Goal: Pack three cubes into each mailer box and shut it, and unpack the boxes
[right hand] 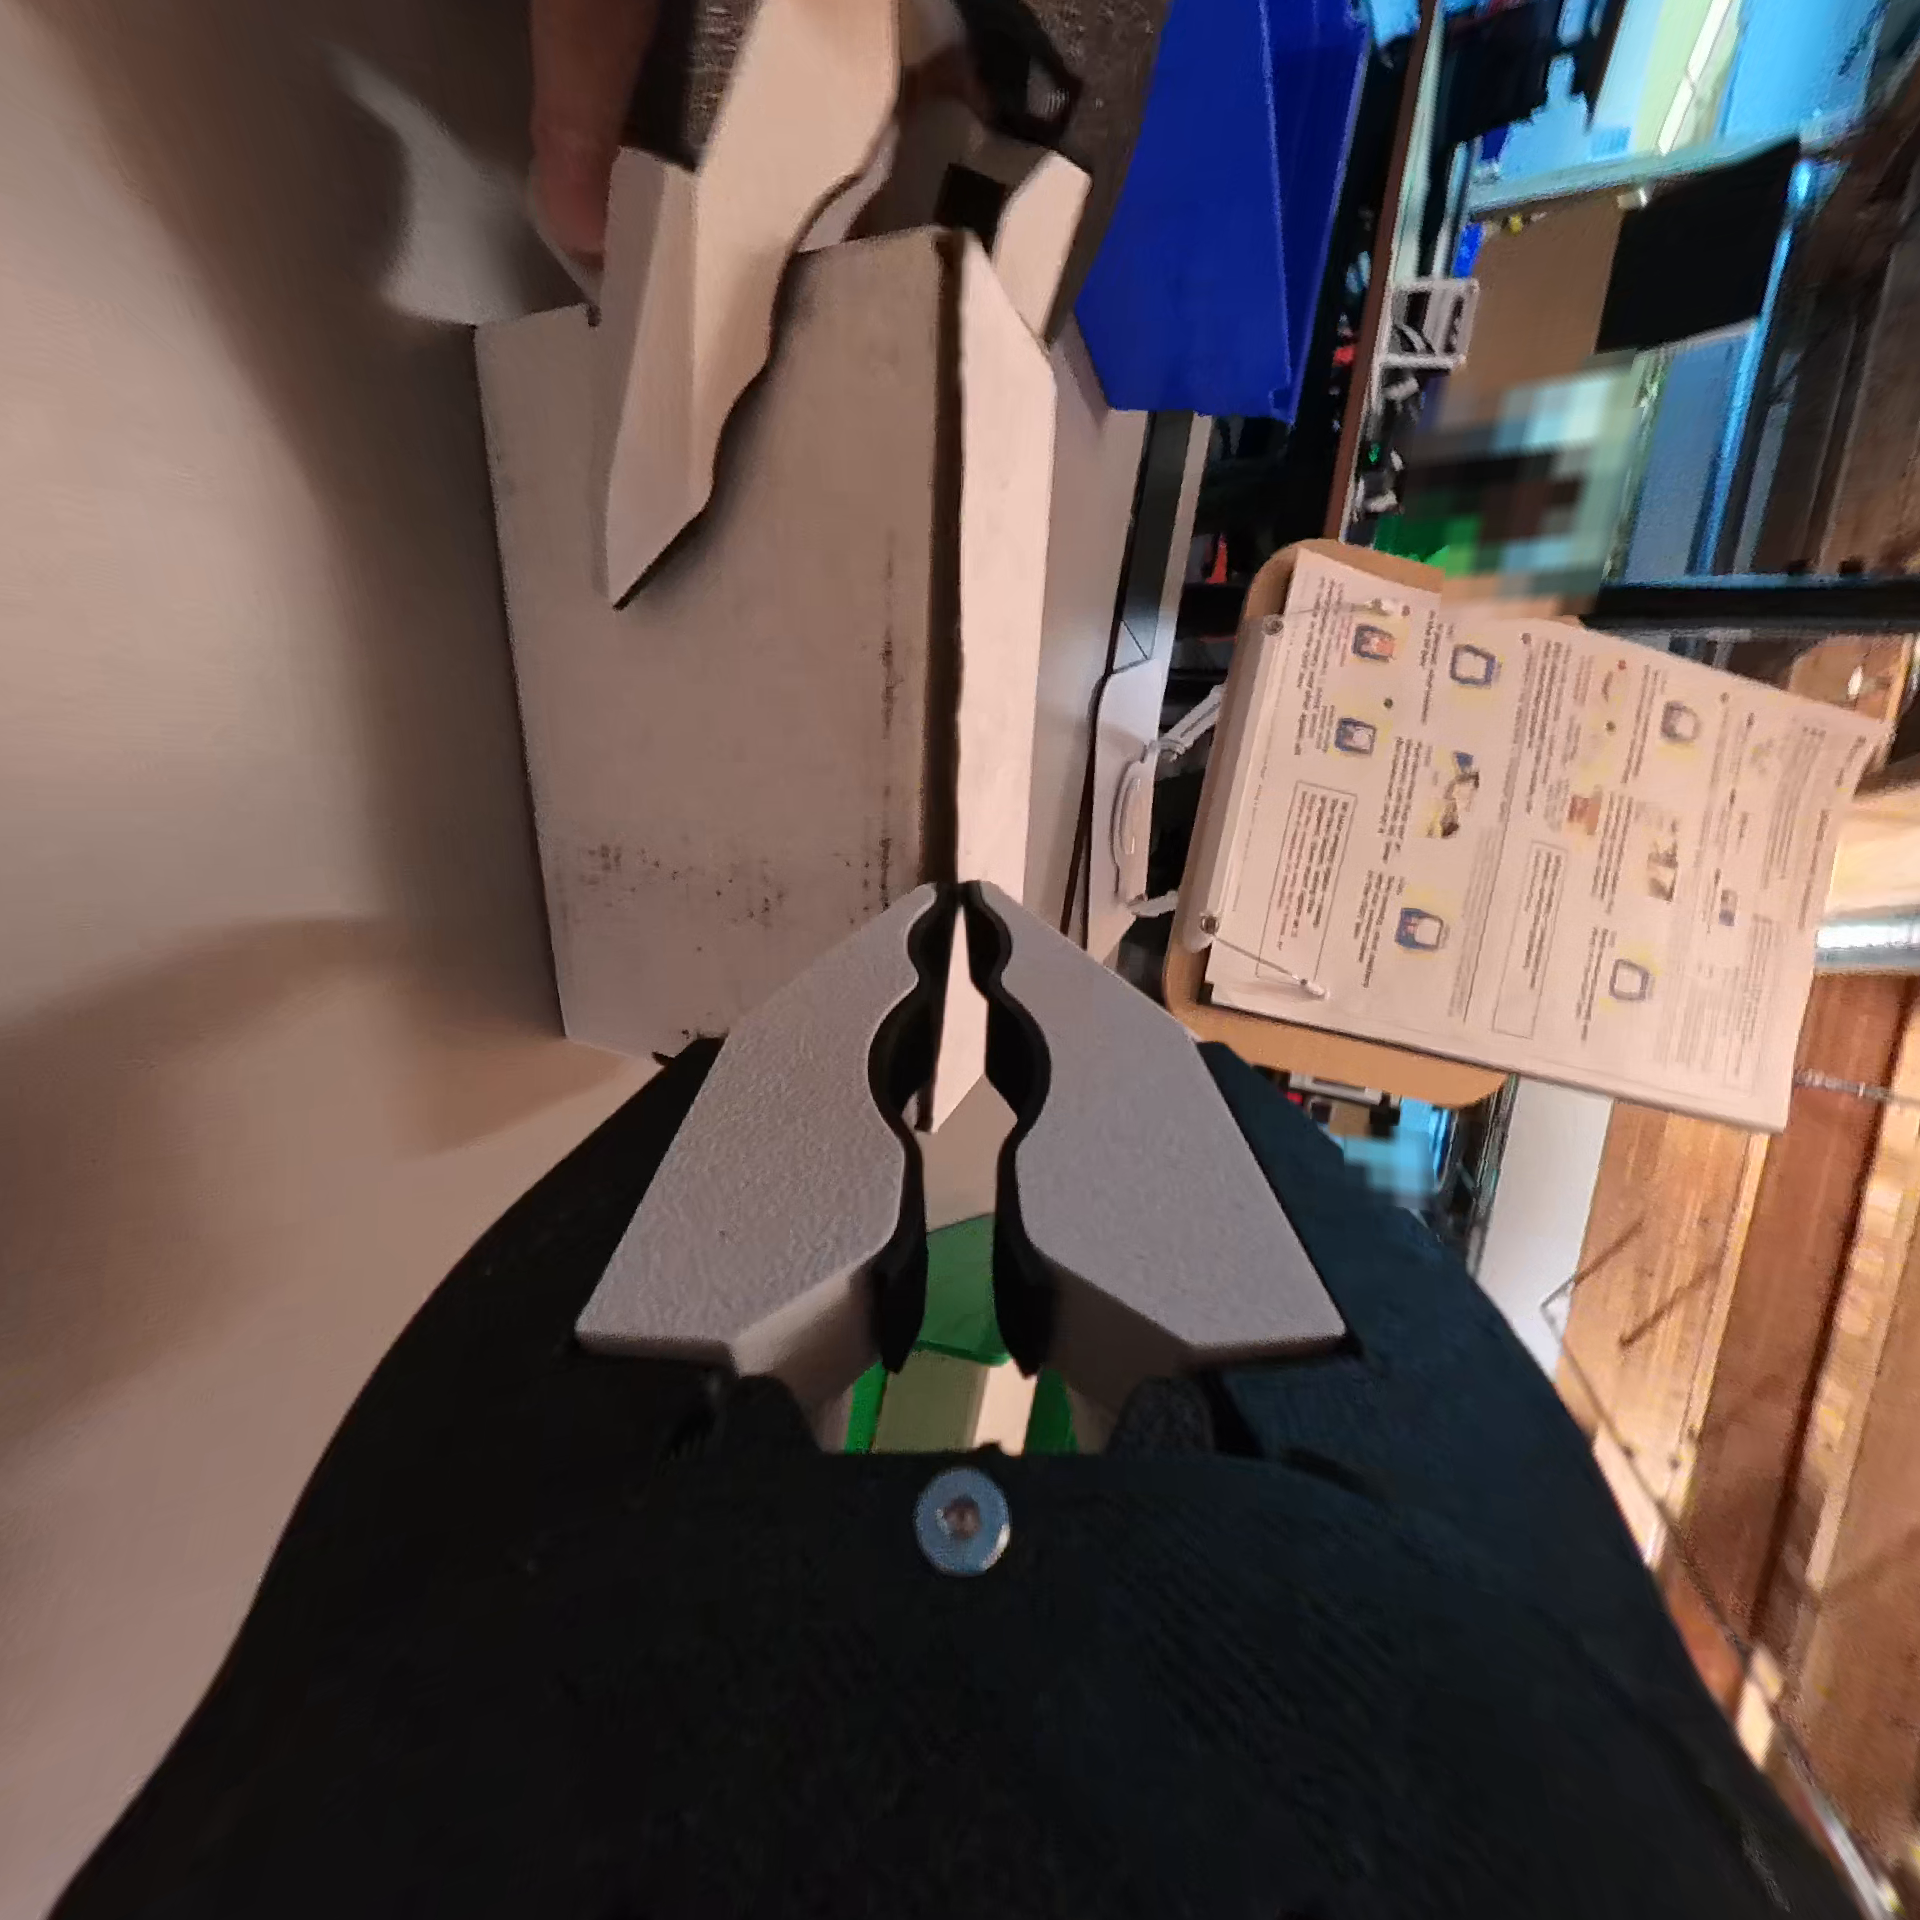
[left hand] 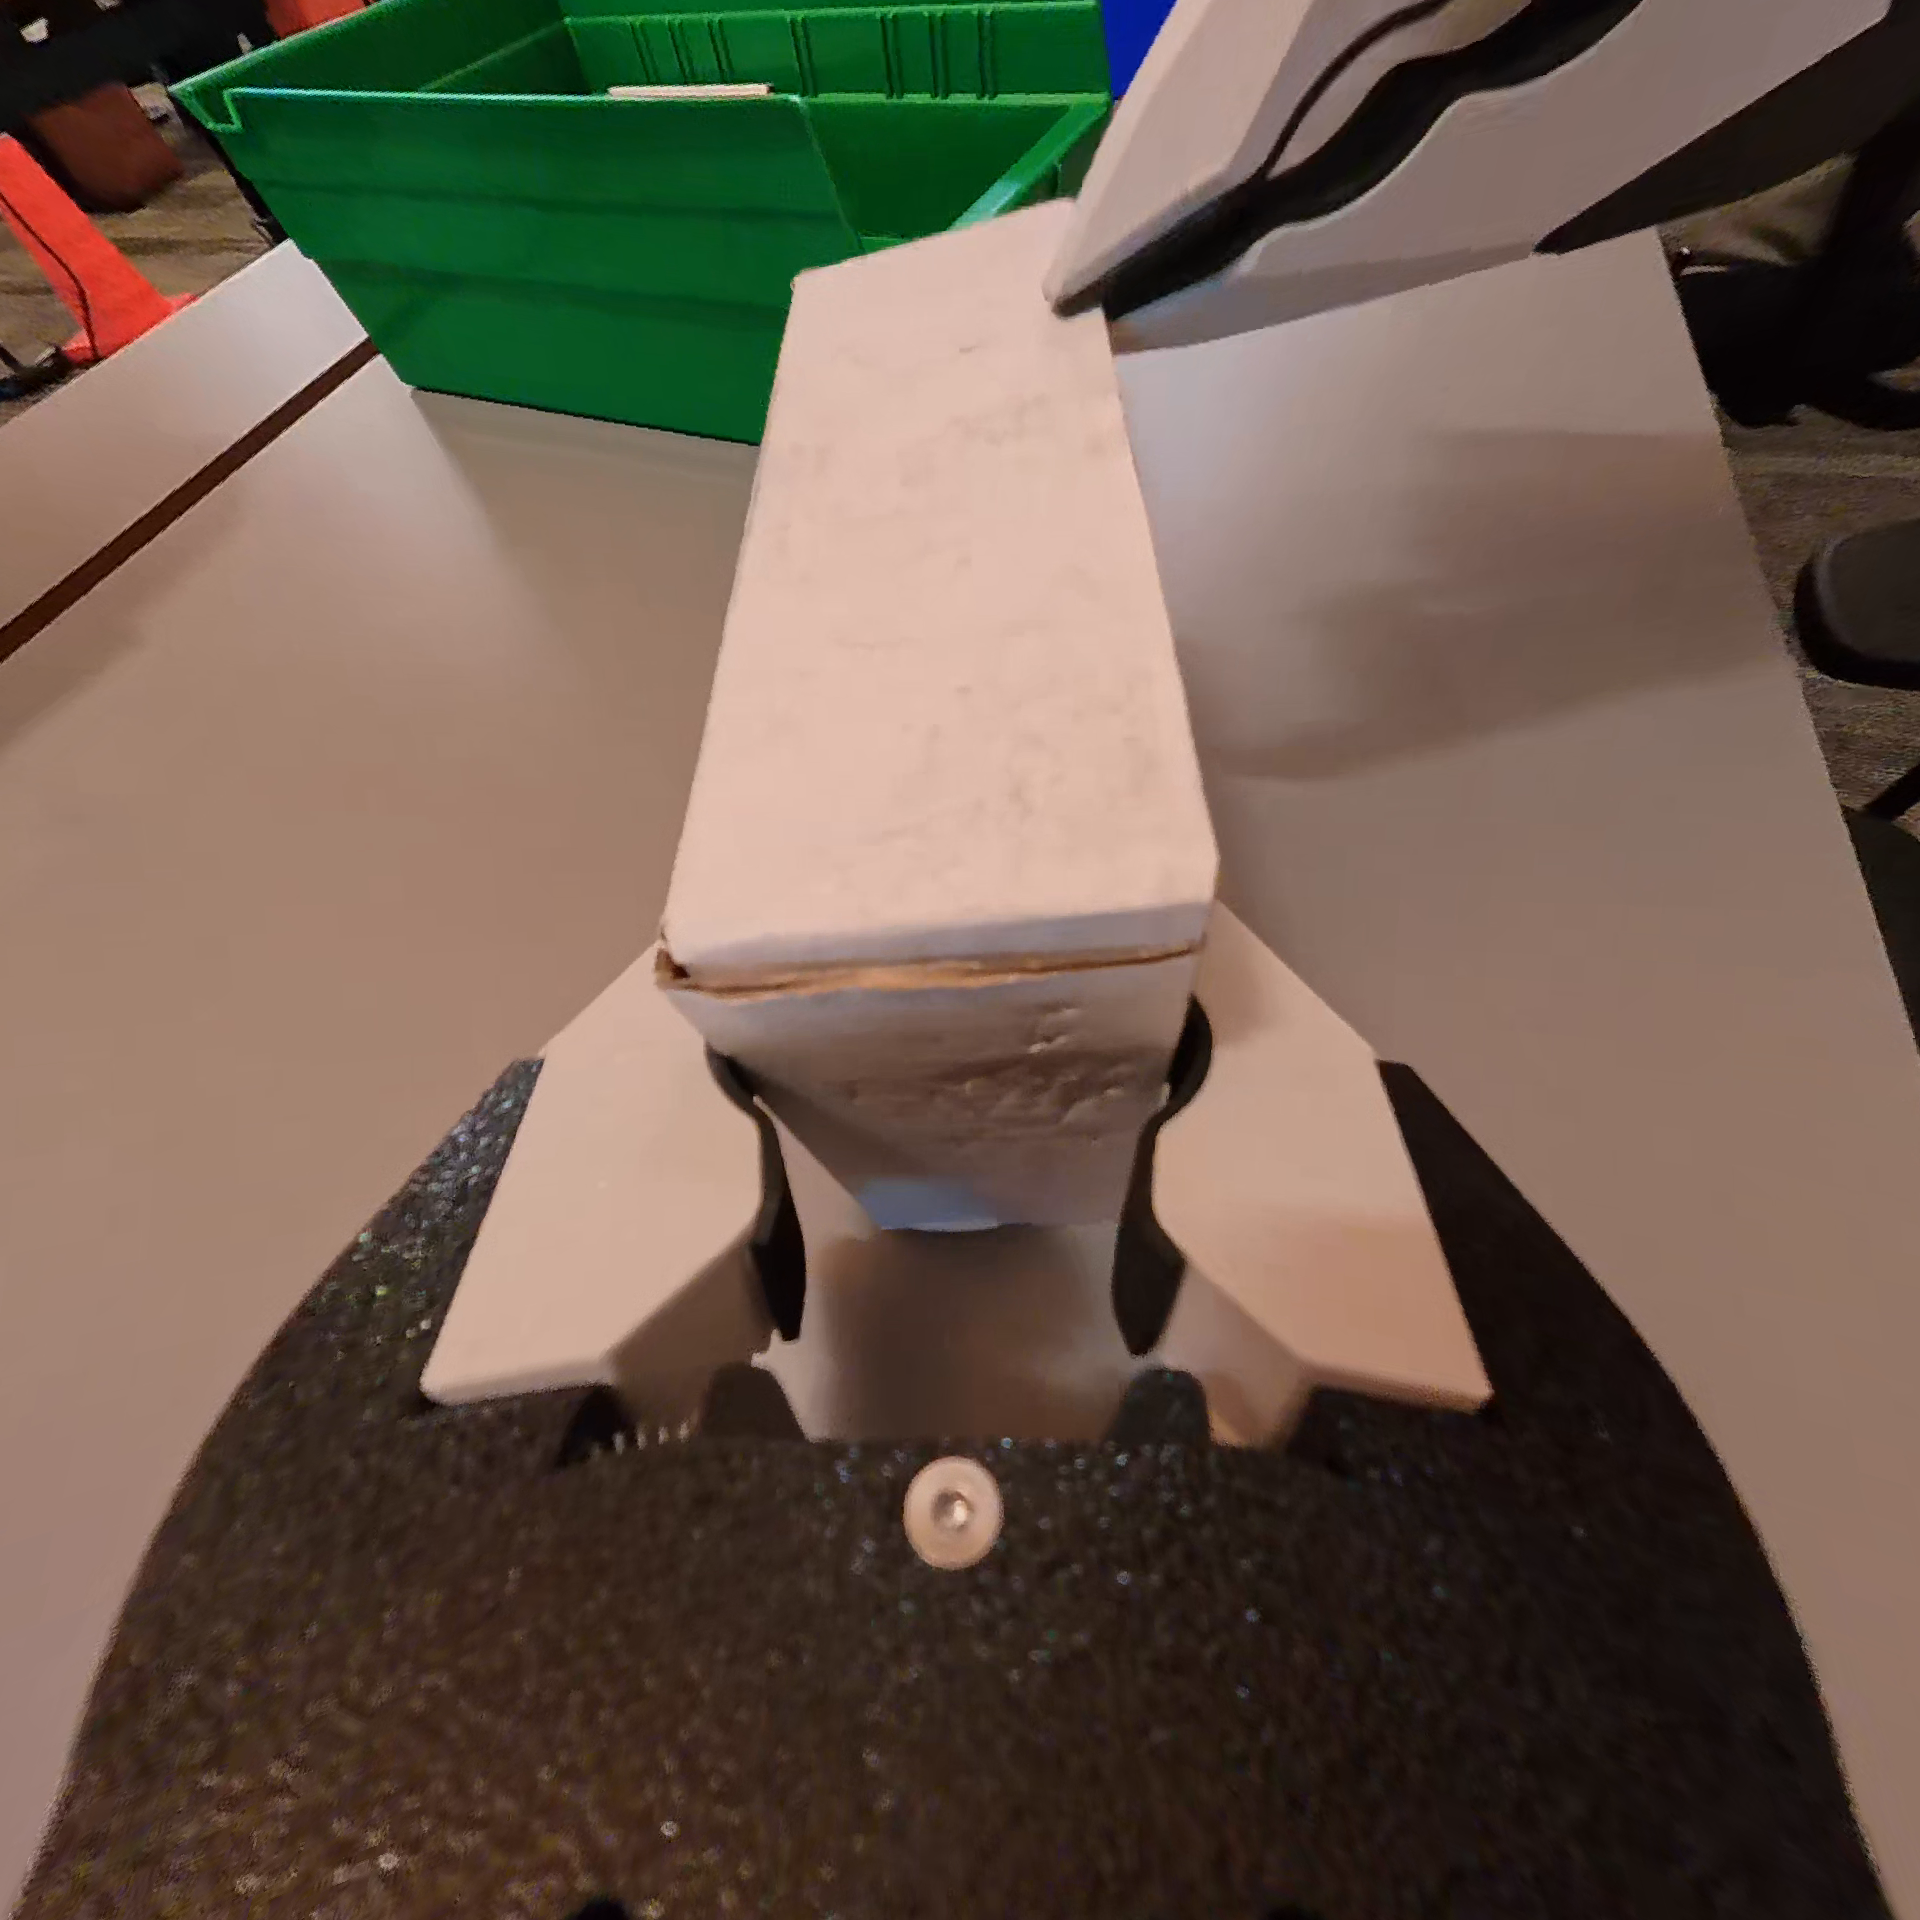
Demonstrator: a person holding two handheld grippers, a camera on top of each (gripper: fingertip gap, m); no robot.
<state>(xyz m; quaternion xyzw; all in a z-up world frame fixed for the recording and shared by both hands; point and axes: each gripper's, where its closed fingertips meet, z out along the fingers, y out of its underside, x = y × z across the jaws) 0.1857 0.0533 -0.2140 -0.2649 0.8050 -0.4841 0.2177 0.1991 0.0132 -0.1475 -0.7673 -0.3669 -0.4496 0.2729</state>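
A white mailer box [left hand: 935, 623] is closed and held above the grey table [left hand: 312, 831]. My left gripper [left hand: 956, 1049] is shut on its near end, one finger on each side. My right gripper [left hand: 1081, 296] comes in from the upper right and pinches the box's far corner. In the right wrist view, my right gripper [right hand: 958, 894] is shut on a thin edge panel [right hand: 997, 520] of the box [right hand: 727, 675]. One of the left gripper's fingers [right hand: 675, 364] lies over the box's far end. No cubes are in view.
A green divided bin [left hand: 582, 260] stands on the table just behind the box. An orange cone [left hand: 73, 260] is on the floor at the far left. A blue bin [right hand: 1195, 208] and a clipboard with papers [right hand: 1507, 831] are beyond the table edge.
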